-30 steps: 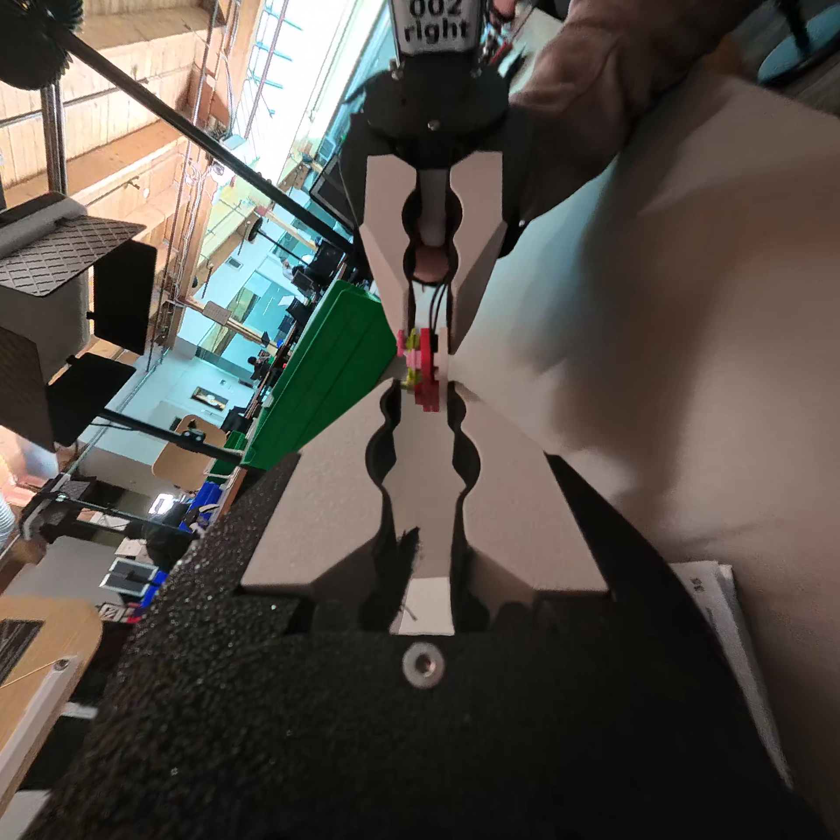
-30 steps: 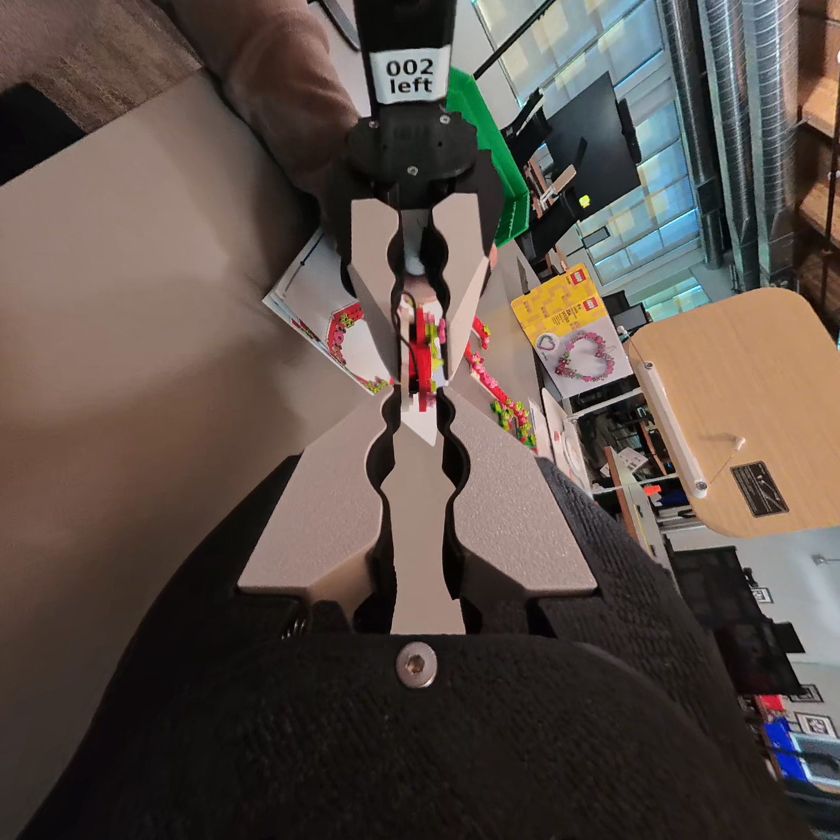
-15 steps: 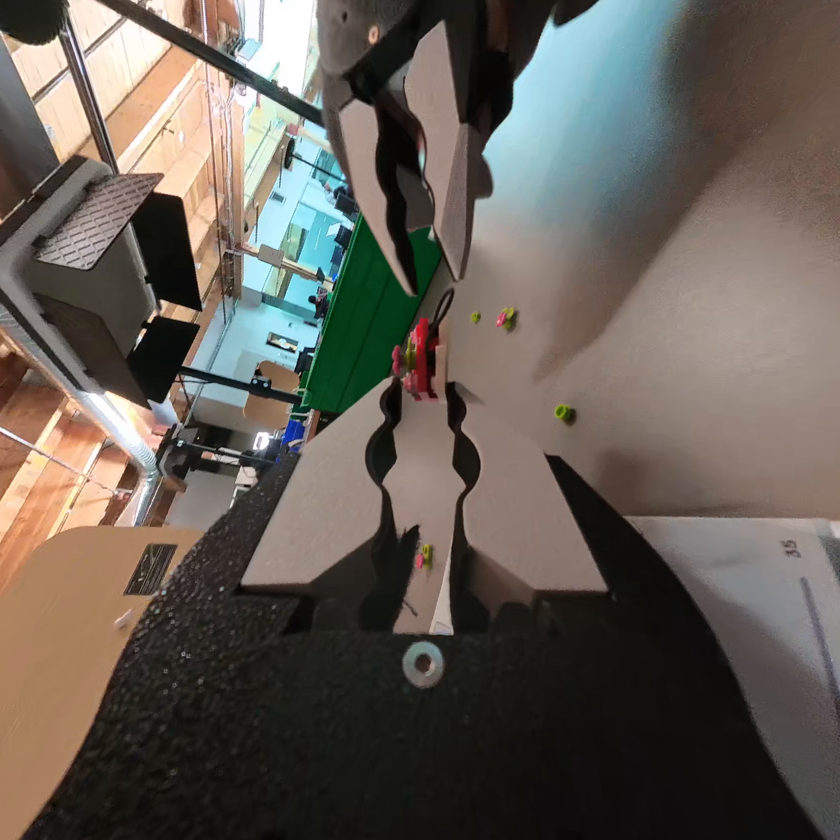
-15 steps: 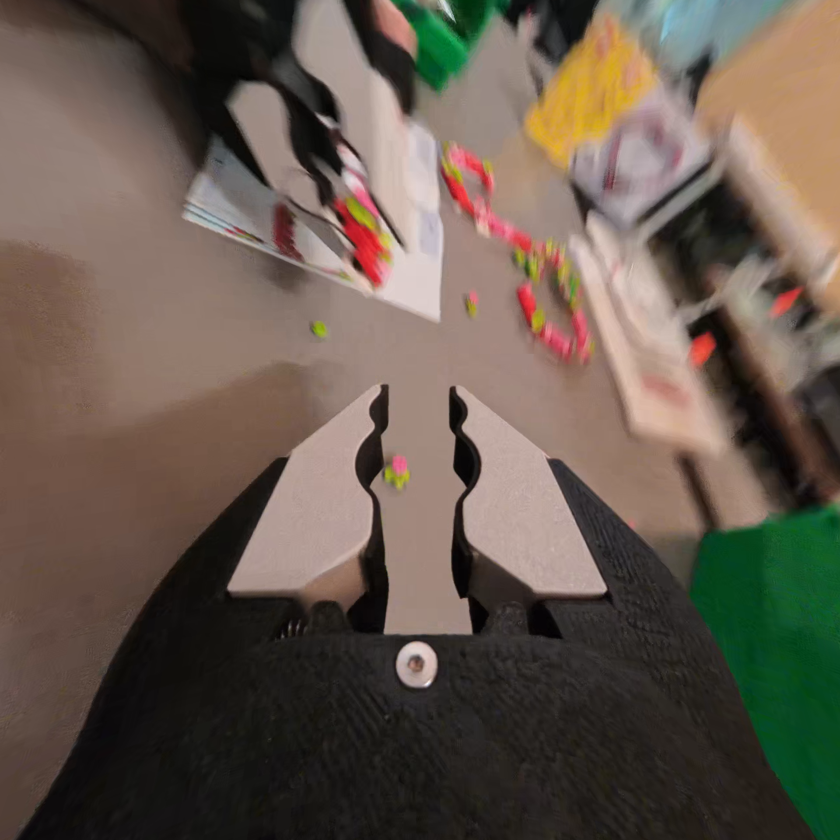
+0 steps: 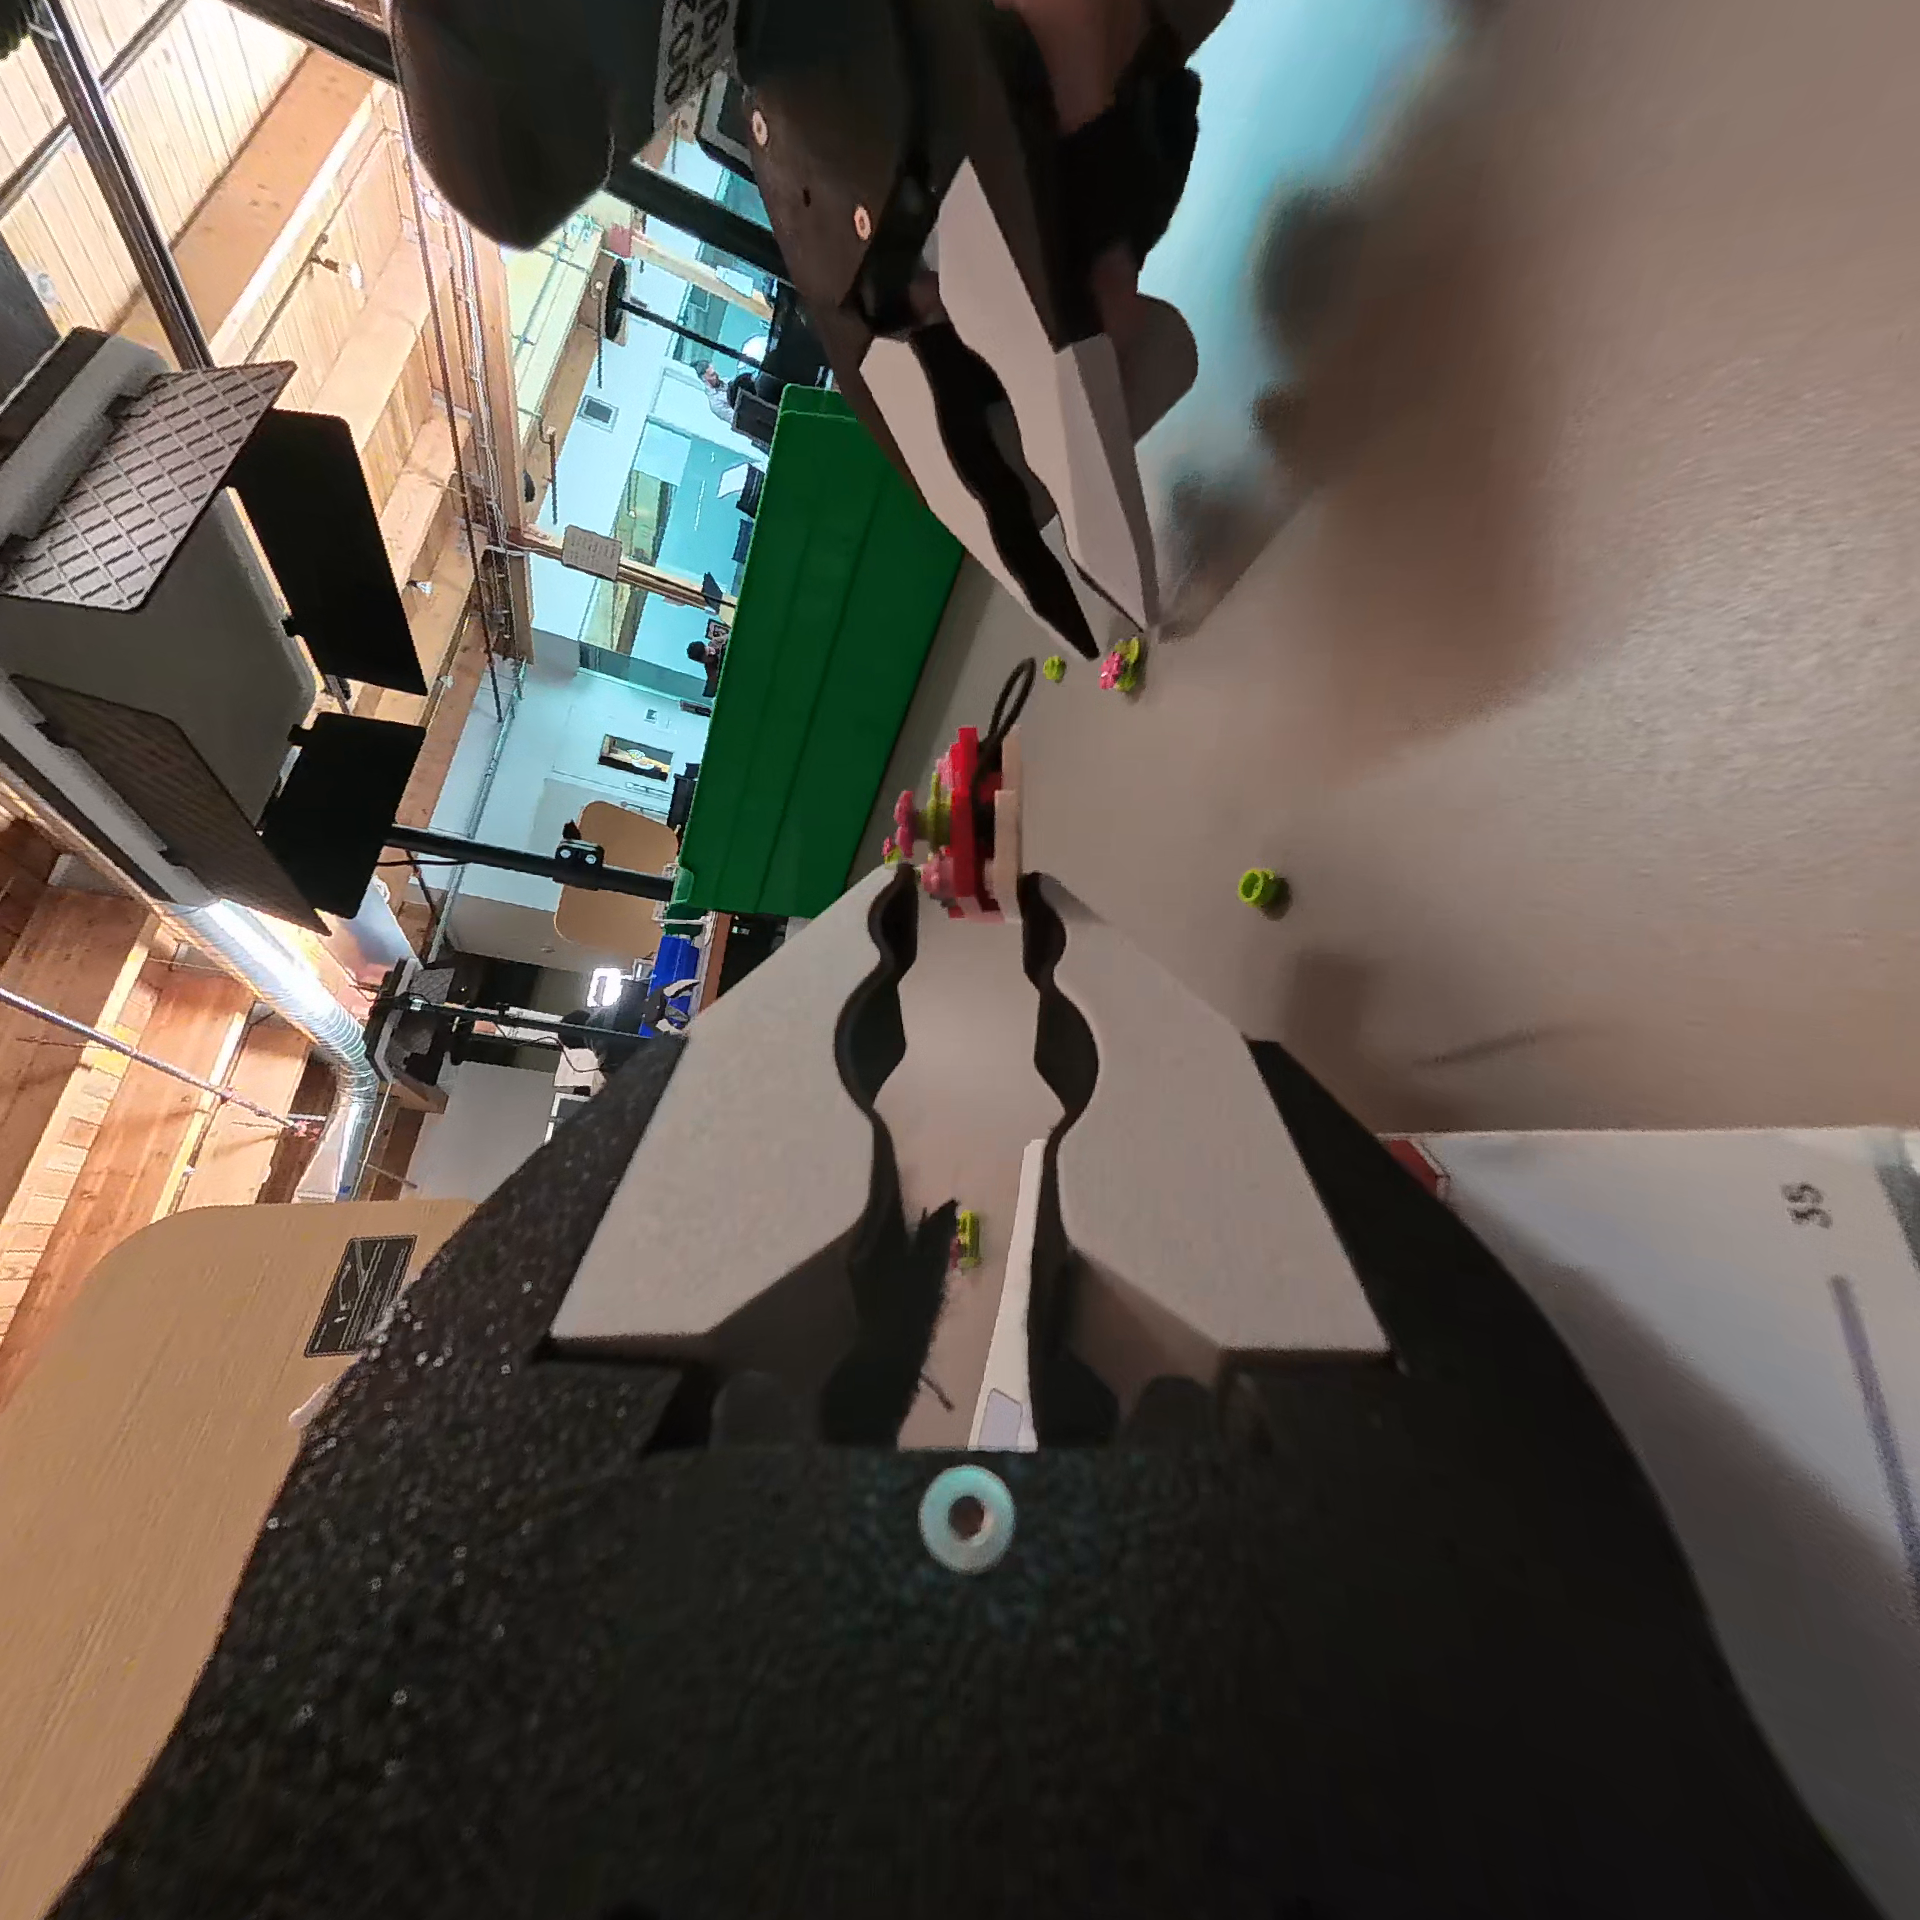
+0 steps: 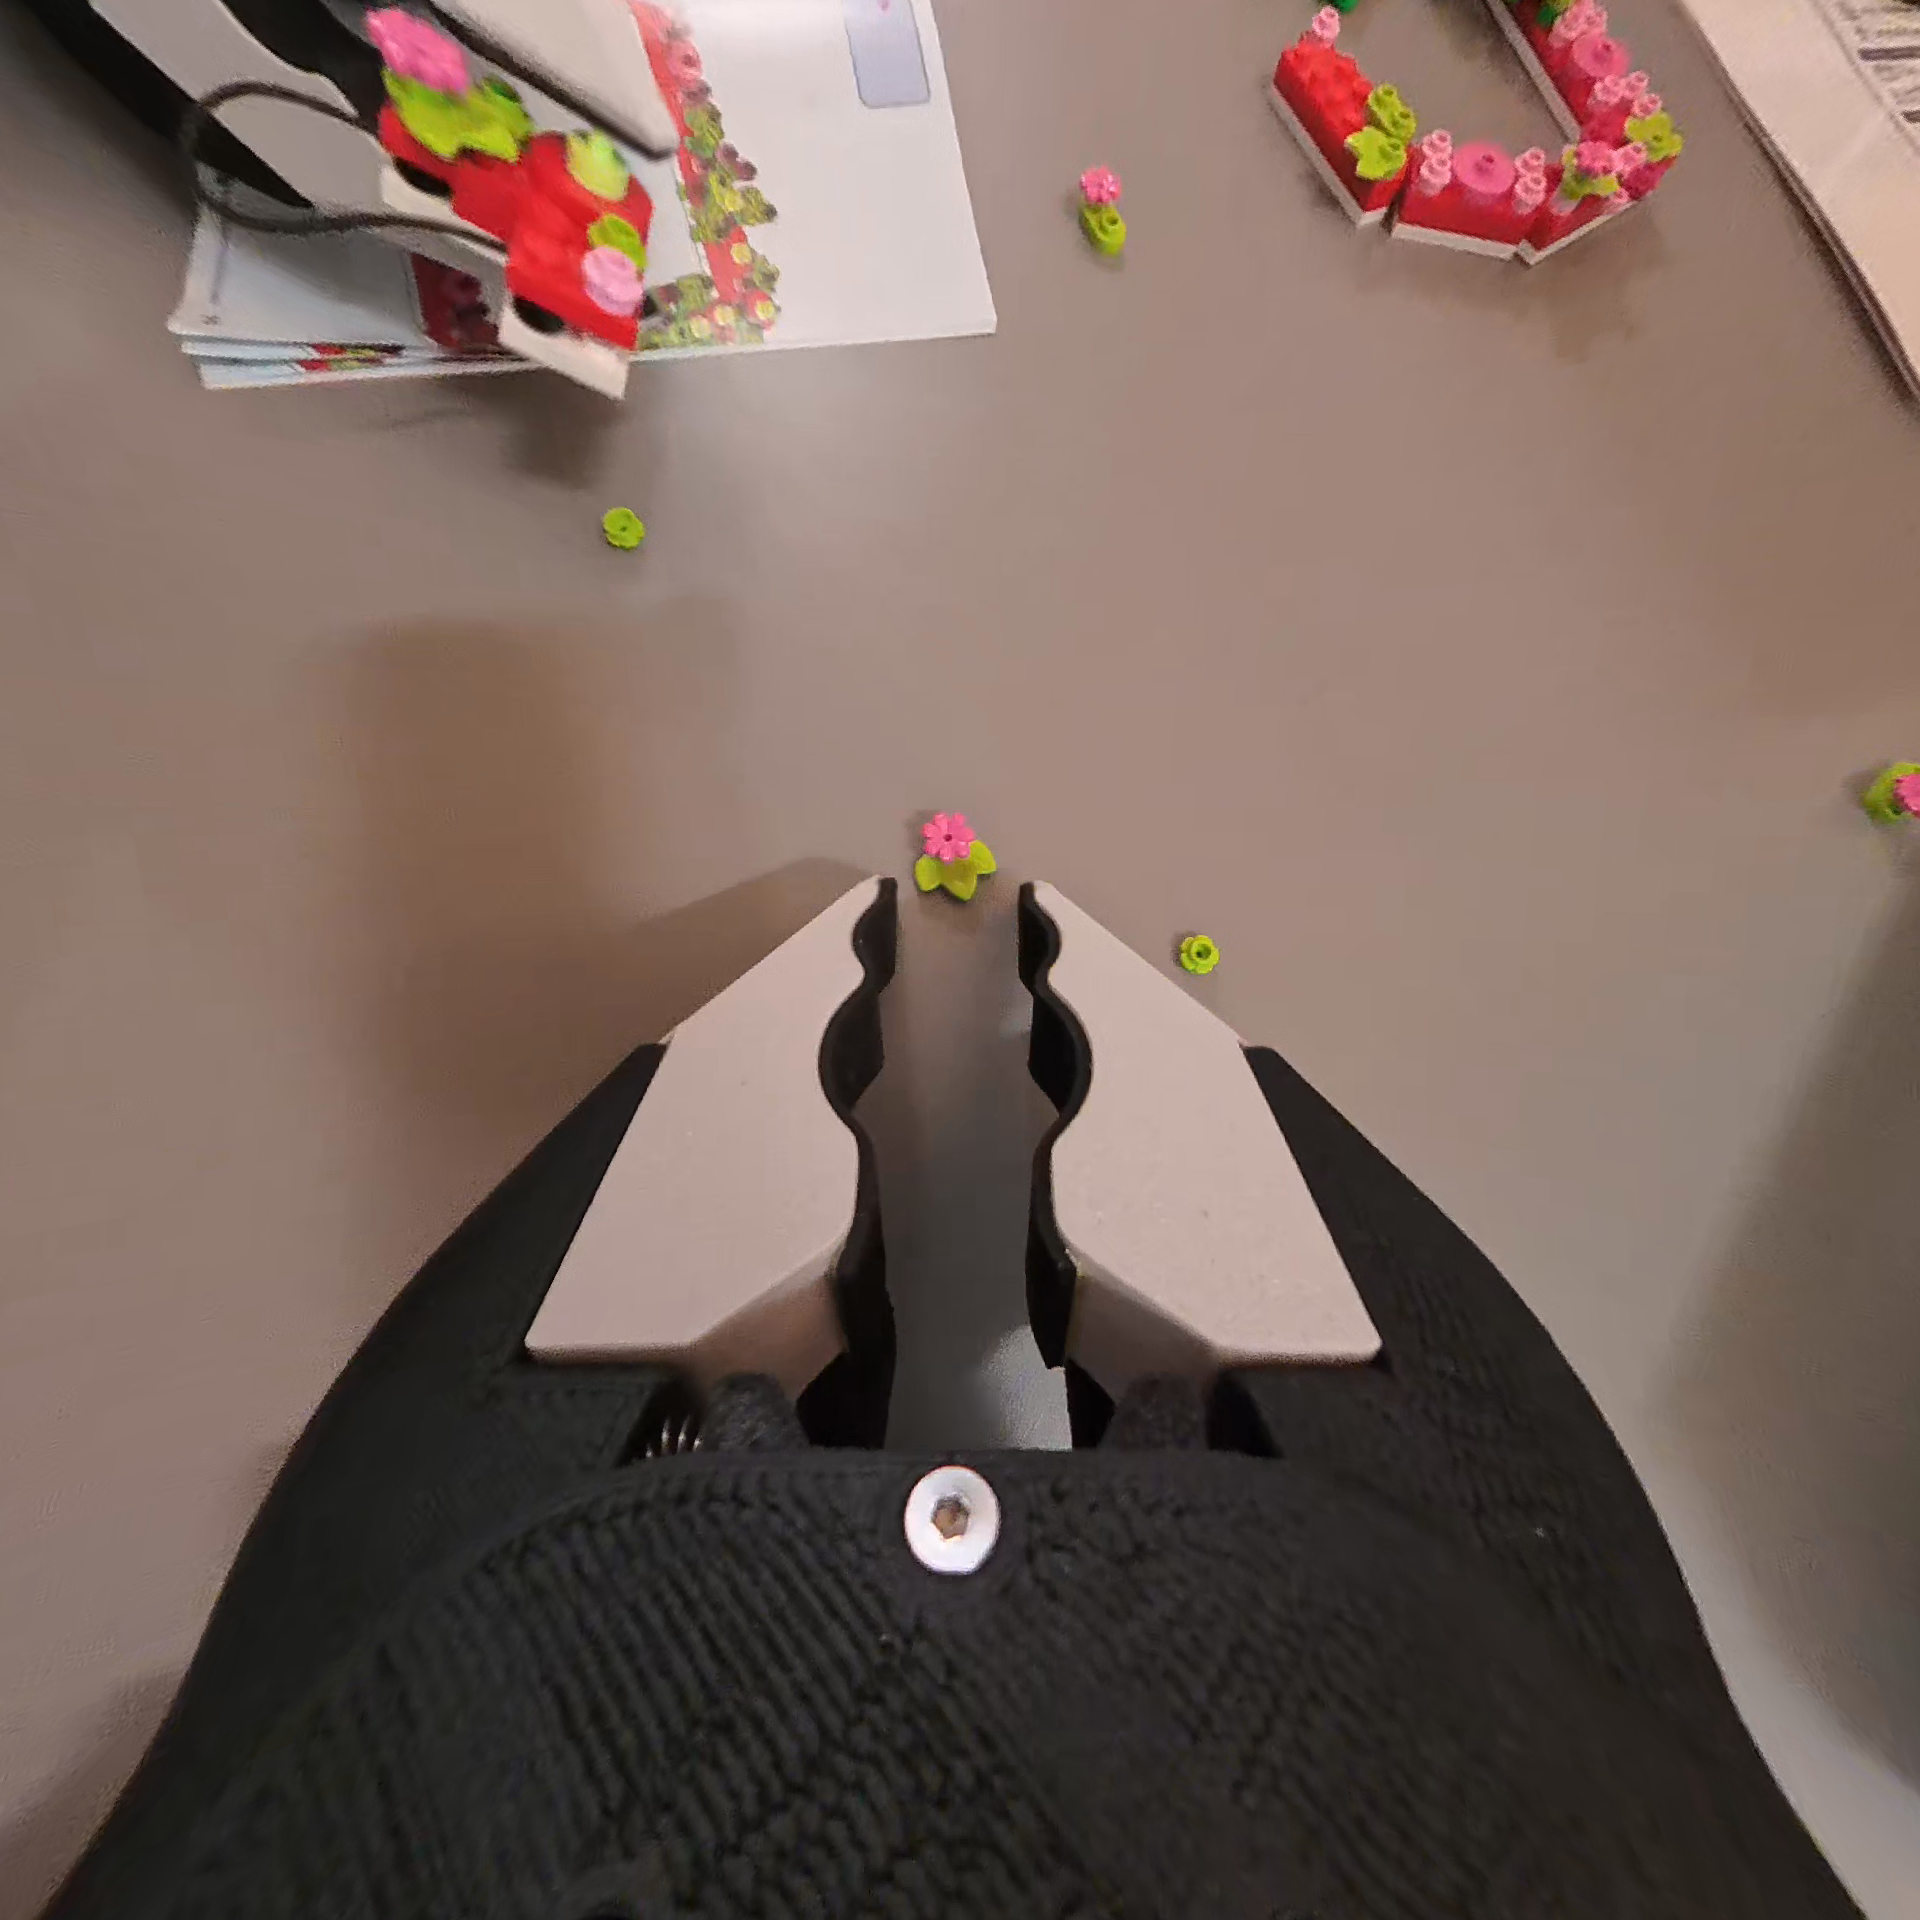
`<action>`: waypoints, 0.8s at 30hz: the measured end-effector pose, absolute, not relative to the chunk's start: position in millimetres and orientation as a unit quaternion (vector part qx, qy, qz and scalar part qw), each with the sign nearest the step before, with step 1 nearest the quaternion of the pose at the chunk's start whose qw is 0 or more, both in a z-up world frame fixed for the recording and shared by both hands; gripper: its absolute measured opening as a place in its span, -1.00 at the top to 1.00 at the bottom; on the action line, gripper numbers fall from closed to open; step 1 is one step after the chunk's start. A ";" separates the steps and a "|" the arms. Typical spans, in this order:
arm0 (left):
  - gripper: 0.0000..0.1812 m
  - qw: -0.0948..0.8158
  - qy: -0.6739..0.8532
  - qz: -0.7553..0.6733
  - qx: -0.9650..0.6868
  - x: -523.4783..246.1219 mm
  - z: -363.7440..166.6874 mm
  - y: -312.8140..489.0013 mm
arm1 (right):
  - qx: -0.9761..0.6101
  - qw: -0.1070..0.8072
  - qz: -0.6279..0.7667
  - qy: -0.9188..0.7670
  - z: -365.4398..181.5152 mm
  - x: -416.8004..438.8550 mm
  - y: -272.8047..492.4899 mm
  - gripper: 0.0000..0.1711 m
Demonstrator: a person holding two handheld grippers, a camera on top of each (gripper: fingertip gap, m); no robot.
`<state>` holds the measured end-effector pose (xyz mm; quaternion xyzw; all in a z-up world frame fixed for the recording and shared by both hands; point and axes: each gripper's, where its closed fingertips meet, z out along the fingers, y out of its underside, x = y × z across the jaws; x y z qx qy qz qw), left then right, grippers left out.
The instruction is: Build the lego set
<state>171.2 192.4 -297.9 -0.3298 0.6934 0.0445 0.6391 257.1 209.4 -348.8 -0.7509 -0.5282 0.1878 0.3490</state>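
My left gripper is shut on a red lego segment with a white base and pink and lime flowers, held above the table; it also shows in the right wrist view, over the instruction booklet. My right gripper is open and empty, low over the grey table. A pink flower on a lime leaf lies just ahead of its tips, in line with the gap. In the left wrist view the right gripper points down beside that flower.
A partly built red heart section lies at the far right. Loose lime studs and other flower pieces are scattered on the table. A green bin stands beyond, and papers lie at the right edge.
My right gripper let go of the red segment, pulled away and dropped to the table by the pink flower. My left gripper keeps hold of the segment.
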 end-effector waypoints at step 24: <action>0.79 0.634 0.696 0.050 -0.334 171.9 -300.3 194.2 | -0.768 0.370 0.130 -0.507 -348.7 266.3 226.6 0.78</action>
